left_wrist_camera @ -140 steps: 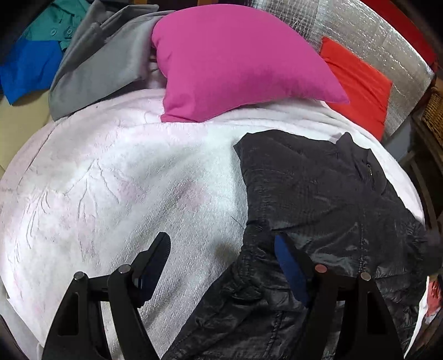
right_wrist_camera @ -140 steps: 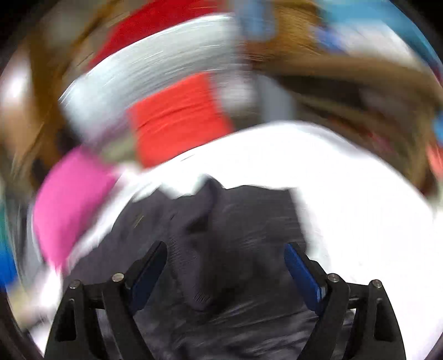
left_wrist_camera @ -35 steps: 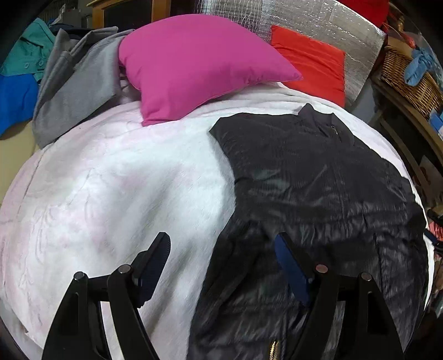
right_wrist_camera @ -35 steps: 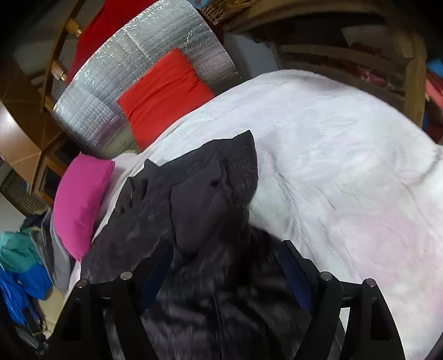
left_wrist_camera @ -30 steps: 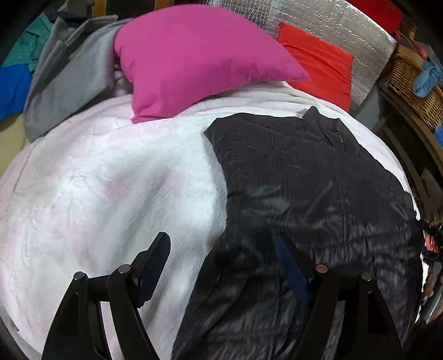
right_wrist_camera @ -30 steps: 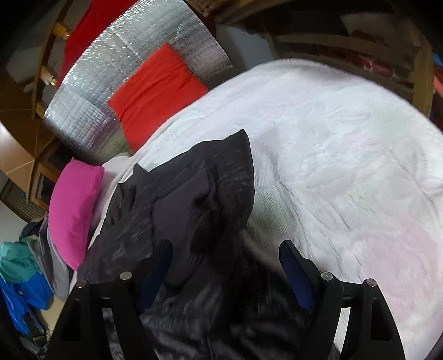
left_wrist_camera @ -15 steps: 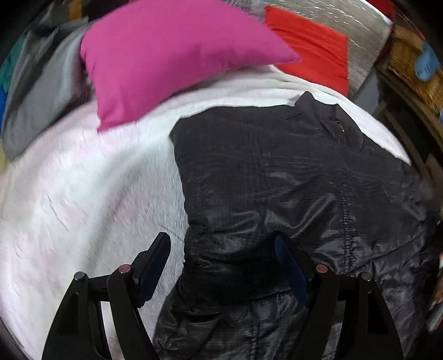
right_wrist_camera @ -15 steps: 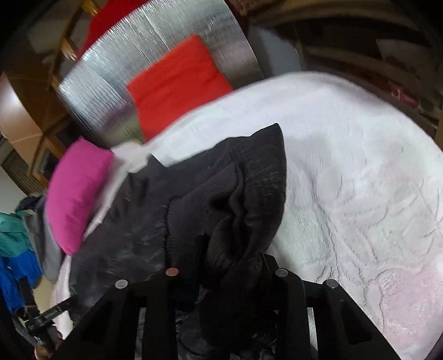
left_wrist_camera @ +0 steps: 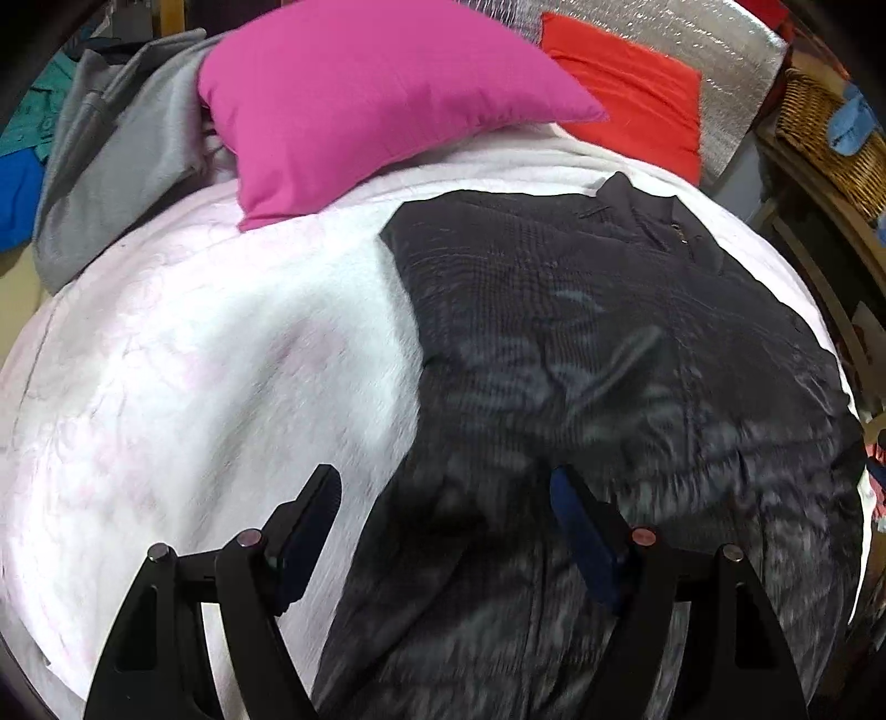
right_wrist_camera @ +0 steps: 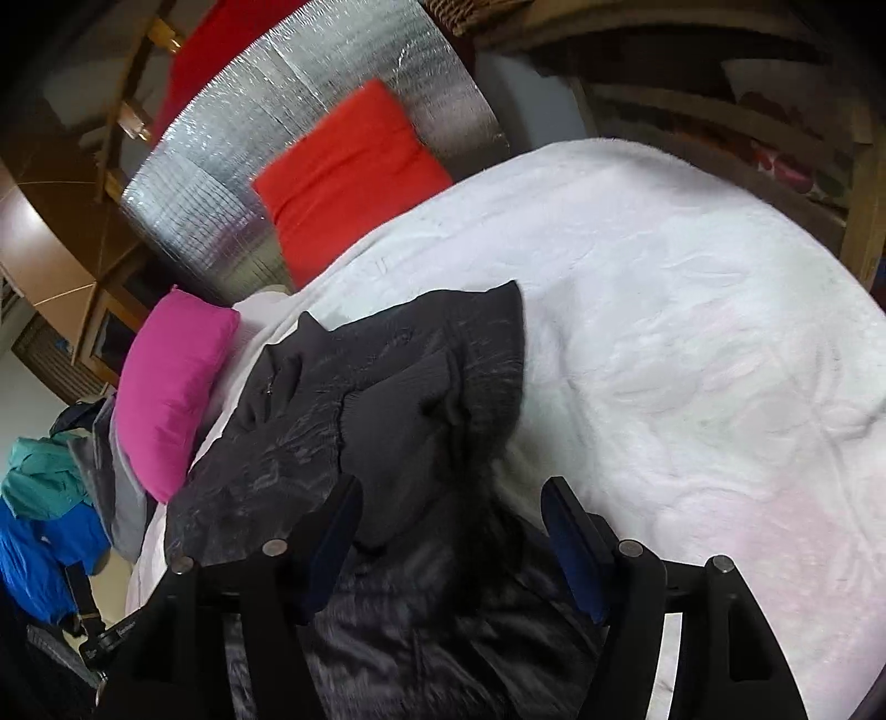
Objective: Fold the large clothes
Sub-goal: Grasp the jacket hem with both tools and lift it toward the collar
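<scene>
A black quilted jacket [left_wrist_camera: 609, 343] lies spread on a white blanket [left_wrist_camera: 194, 360], its collar at the far right. My left gripper [left_wrist_camera: 443, 487] hovers open above the jacket's near left edge, with nothing between its blue pads. In the right wrist view the same jacket [right_wrist_camera: 288, 454] has a sleeve with a matte knit cuff [right_wrist_camera: 404, 421] folded onto its body. My right gripper [right_wrist_camera: 451, 493] is just above that sleeve. Its jaws are opening, and the pads stand clear of the fabric below them.
A pink pillow [left_wrist_camera: 376, 94], a red cushion [left_wrist_camera: 626, 83] and a silver foil panel [left_wrist_camera: 692, 33] line the far end. Grey clothing [left_wrist_camera: 116, 166] is heaped at the far left, with blue and teal garments [right_wrist_camera: 50, 509] beyond. A wicker basket [left_wrist_camera: 825, 138] sits on wooden shelving at the right.
The right gripper was shut on the sleeve's cuff half a second ago; it has now let go and the sleeve rests on the jacket. The left gripper has drifted sideways over the jacket's edge.
</scene>
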Available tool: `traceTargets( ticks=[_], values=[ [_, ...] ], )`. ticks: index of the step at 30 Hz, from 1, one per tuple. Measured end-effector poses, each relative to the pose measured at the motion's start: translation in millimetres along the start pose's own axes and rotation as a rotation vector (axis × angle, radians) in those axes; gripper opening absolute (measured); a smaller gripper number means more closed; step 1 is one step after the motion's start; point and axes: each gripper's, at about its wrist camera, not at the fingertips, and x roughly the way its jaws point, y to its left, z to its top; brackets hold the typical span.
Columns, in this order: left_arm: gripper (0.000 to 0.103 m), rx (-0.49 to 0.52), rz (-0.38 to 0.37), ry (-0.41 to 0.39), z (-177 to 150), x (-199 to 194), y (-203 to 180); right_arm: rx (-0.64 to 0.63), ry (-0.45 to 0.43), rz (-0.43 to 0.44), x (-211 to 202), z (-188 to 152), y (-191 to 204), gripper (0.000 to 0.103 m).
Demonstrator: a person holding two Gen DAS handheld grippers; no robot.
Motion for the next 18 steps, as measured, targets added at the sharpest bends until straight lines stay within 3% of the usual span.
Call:
traceTargets(
  ticks=[4, 8, 14, 16, 17, 18],
  values=[
    [0.078, 0.008, 0.015, -0.017, -20, -20, 9, -0.014, 0.017, 0.002, -25, -15, -11, 0.071],
    [0.078, -0.005, 0.01, 0.016, -45, -31, 20, -0.02, 0.07, -0.024, -40, -35, -27, 0.071],
    [0.078, -0.103, -0.046, 0.045, -79, -44, 48, -0.033, 0.183, -0.059, -37, -71, -55, 0.07],
    [0.072, -0.127, -0.052, 0.059, -86, -43, 54, -0.067, 0.192, -0.047, -34, -78, -53, 0.056],
    [0.056, -0.132, -0.059, 0.062, -90, -43, 56, -0.096, 0.187, -0.059, -34, -80, -50, 0.043],
    [0.049, -0.138, -0.074, 0.069, -96, -44, 58, -0.13, 0.181, -0.065, -34, -82, -45, 0.035]
  ],
)
